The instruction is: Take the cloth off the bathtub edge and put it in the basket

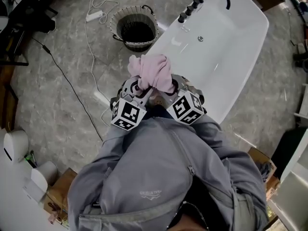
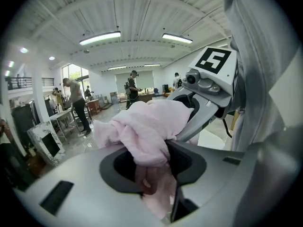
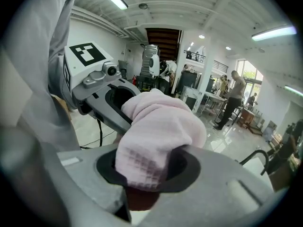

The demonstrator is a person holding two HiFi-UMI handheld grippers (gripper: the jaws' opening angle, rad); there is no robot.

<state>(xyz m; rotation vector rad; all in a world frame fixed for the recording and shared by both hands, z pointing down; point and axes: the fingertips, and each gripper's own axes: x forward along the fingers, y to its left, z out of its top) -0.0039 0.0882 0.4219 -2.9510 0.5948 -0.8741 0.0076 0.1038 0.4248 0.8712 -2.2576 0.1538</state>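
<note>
Pinching bunched pink cloth (image 1: 153,70), left gripper (image 1: 141,87) and right gripper (image 1: 173,85) both clamp it above bathtub (image 1: 231,57) rim, likely to prevent sagging.

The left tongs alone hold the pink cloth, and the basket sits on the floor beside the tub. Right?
Not alone: the right gripper view shows the right tongs shut on the cloth too, with the left tongs. The basket does sit on the floor beside the tub.

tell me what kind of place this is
Probably a big workshop or lab hall with a mock bathroom: a freestanding bathtub stands on open floor, with strip lights on a high ceiling and people at work tables.
</note>
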